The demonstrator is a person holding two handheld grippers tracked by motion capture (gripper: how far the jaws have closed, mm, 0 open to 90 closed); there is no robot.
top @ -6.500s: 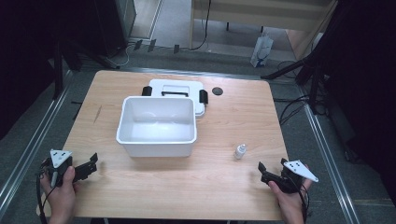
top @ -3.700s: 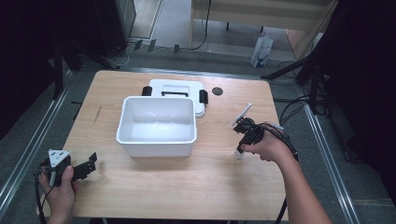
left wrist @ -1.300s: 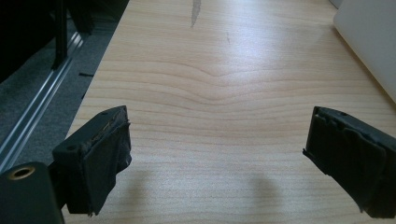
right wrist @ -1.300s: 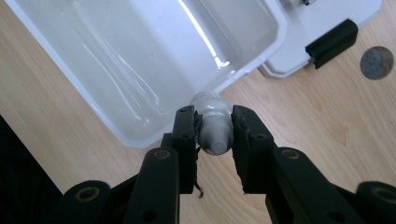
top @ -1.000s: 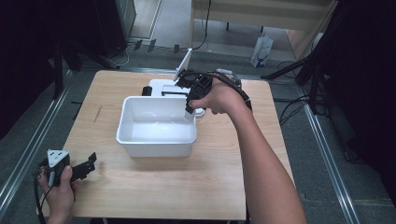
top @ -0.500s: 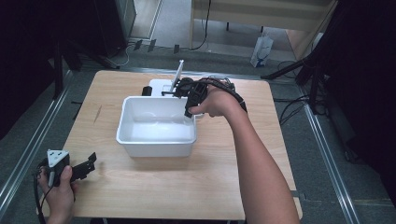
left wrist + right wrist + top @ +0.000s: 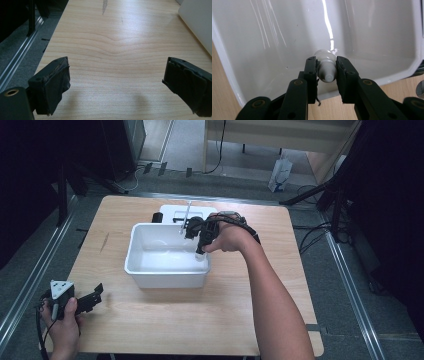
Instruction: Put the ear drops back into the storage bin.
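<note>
A white plastic bin (image 7: pixel 150 266) stands on the wooden table, its inside seen close up in the right gripper view (image 7: pixel 274 37). My right gripper (image 7: pixel 199 251) points down into the bin's right end and is shut on a small white bottle (image 7: pixel 326 67), cap toward the camera, held near the bin's floor (image 7: pixel 372 32). The bottle (image 7: pixel 201 258) is barely visible in the high view. My left gripper (image 7: pixel 94 297) rests near the table's front left corner, open, with bare wood between its jaws (image 7: pixel 117 82).
A white lid with black latches (image 7: pixel 172 213) lies behind the bin. A small dark round object (image 7: pixel 227 213) sits beyond the right hand. The bin's corner (image 7: pixel 197 25) shows at the right of the left gripper view. The table's left edge (image 7: pixel 53 37) drops to grey floor.
The right gripper picked the small bottle up from the table's right side, carried it over the bin and has lowered it inside. The left gripper has stayed put.
</note>
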